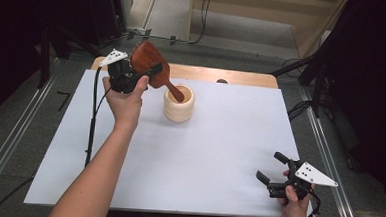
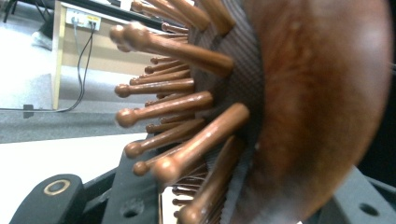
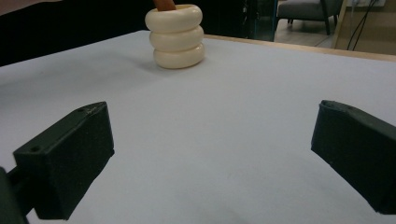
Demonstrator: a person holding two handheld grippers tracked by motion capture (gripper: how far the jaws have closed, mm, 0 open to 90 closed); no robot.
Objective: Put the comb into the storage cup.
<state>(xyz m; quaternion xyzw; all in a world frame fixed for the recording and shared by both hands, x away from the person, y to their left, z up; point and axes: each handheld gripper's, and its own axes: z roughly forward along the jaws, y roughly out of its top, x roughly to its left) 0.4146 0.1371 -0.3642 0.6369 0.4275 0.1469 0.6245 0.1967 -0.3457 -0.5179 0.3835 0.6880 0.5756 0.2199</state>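
The table (image 1: 218, 155) has a white top and a wooden edge along its far side. Around it lies a grey floor (image 1: 356, 197) with metal rails (image 1: 9, 144) at the lower left and at the right. The upper left and upper right of the high view are dark. At the top centre stands a light wooden step (image 1: 266, 4), with black cables (image 1: 204, 14) hanging before it.

wooden hairbrush (image 1: 147, 60): 1 counted, far left | cream ribbed holder (image 1: 178, 104): 1 counted, far centre | tongs: 2 counted, left tongs (image 1: 153, 72), right tongs (image 1: 273, 169) | worktop (image 1: 218, 155): 1
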